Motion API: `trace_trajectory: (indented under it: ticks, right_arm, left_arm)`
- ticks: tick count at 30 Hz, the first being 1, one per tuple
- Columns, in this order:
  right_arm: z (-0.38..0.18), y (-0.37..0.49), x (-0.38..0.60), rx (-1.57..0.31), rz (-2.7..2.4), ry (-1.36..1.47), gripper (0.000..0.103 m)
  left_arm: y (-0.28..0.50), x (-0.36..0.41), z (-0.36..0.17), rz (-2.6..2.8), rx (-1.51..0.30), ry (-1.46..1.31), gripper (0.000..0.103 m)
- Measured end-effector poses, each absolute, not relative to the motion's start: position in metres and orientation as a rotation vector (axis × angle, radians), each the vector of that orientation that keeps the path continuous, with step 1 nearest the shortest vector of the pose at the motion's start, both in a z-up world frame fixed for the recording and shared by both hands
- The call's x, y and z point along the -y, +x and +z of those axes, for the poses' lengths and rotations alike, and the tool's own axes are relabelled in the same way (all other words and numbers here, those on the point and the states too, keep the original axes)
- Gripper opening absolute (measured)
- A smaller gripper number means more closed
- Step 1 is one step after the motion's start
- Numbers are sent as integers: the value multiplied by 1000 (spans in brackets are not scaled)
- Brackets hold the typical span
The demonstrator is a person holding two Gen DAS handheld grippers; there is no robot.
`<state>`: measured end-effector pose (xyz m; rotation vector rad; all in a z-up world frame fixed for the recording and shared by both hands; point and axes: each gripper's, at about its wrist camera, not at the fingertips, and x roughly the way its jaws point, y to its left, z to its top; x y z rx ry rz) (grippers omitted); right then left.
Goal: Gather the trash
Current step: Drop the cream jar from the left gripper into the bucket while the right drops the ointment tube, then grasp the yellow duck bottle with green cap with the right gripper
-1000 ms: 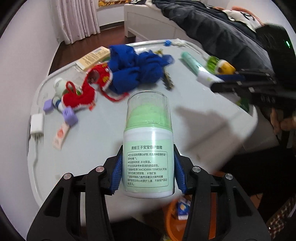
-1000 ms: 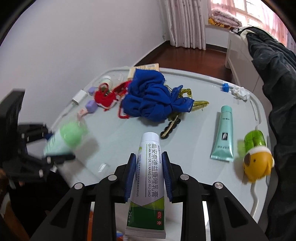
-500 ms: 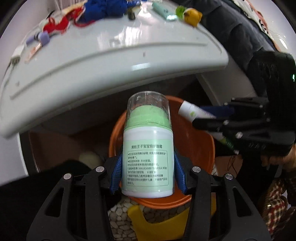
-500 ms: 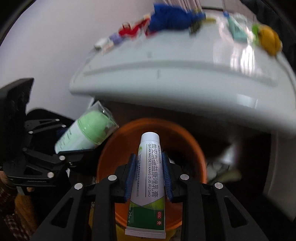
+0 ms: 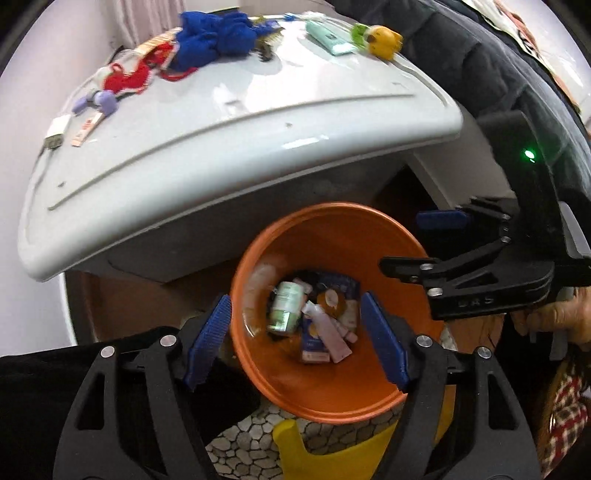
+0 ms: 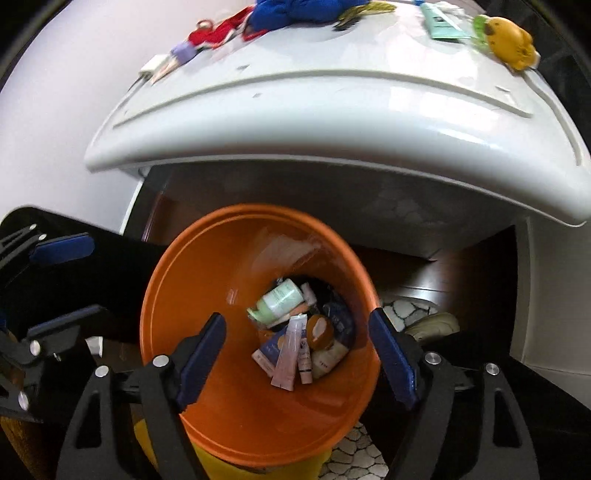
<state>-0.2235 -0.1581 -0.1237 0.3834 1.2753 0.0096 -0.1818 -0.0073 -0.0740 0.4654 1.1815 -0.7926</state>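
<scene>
Orange bin full, more trash up top

Both hand-held grippers, left (image 5: pixel 295 339) & right (image 6: pixel 295 354), hung over the bin (image 5: pixel 332 402), jaws opening, nothing between. Bottle (image 5: pixel 286 310) & tubes lay inside. Risk: w/ grippers so near, a lift could've knocked the rim & tipped it.

A white table (image 5: pixel 258 122) spreads above and ahead of the tool, its rounded edge overhanging. On its far side lies a blue cloth (image 5: pixel 214 37), with a red knitted piece (image 5: pixel 127 79) to its left and a purple block (image 5: pixel 105 103) just beside that. A white charger (image 5: pixel 57 129) sits near the left edge. To the right are a yellow toy (image 5: pixel 382 35) and a dark coat (image 5: pixel 480 55). Below the tool, a pebble-patterned mat (image 5: pixel 251 439) covers the floor, with something yellow (image 5: pixel 332 461) on it
</scene>
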Motion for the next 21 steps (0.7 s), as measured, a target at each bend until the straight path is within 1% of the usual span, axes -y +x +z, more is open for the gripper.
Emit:
trace_trajectory:
  ticks: [8, 15, 18, 21]
  right_arm:
    - [-118, -223, 156, -1253, 15, 358, 82]
    - [-113, -223, 160, -1239, 17, 382, 83]
    - [-90, -218, 173, -1173, 15, 416, 83]
    - [-59, -204, 195, -1103, -27, 377, 83]
  left_arm:
    - [-161, 1, -59, -612, -1097, 473, 71]
    - [-138, 3, -49, -562, -1049, 469, 71]
    - [-130, 9, -46, -571, -1038, 460, 71]
    - [-115, 24, -38, -590, -1005, 447, 71]
